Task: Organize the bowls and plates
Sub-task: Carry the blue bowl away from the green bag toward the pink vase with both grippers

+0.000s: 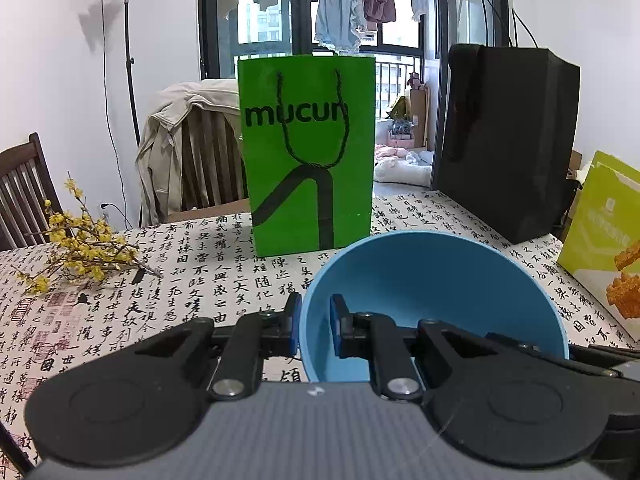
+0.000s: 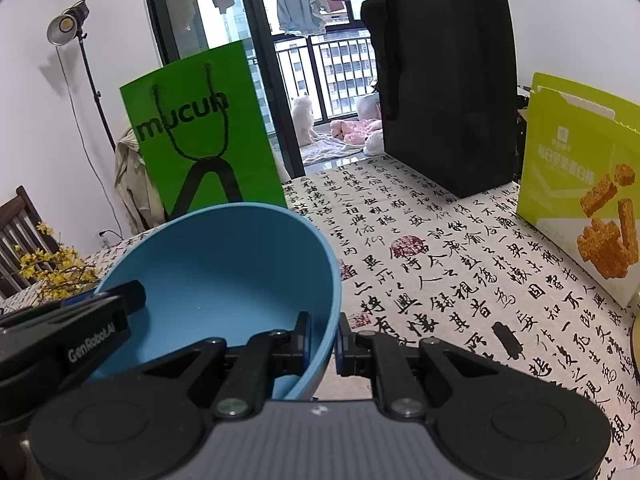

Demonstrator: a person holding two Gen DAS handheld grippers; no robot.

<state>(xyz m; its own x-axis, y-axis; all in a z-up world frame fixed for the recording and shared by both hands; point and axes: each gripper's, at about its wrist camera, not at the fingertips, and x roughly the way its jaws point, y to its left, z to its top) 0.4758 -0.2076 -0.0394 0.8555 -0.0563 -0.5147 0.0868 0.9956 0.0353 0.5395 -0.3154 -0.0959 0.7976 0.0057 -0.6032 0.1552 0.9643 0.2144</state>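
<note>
The blue bowl (image 1: pixel 432 292) is held tilted above the calligraphy-printed tabletop (image 2: pixel 460 280), in front of the green paper bag (image 1: pixel 308 152). The left gripper (image 1: pixel 316 328) pinches its rim on one side, one finger inside and one outside. The right gripper (image 2: pixel 324 344) pinches the opposite rim the same way.

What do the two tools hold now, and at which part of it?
Both hold one round blue plastic bowl by its rim: the left tool pinches the bowl's left wall, the right tool its right wall.
</note>
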